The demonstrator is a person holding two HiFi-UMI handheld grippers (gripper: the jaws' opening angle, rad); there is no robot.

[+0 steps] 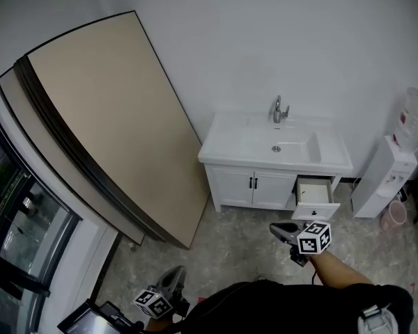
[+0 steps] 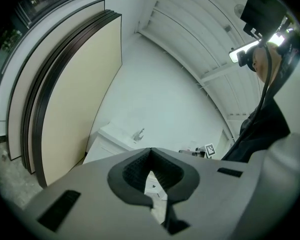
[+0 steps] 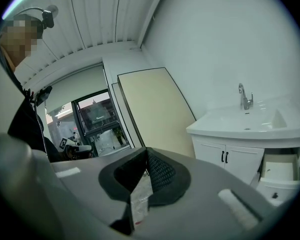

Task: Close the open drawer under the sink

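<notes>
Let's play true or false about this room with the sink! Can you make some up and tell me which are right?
1. The drawer under the sink is pulled out. True.
2. The right gripper is touching the drawer. False: it is in the air, apart from it.
3. Big boards lean on the wall left of the sink. True.
4. The cupboard doors are open. False: both are shut.
</notes>
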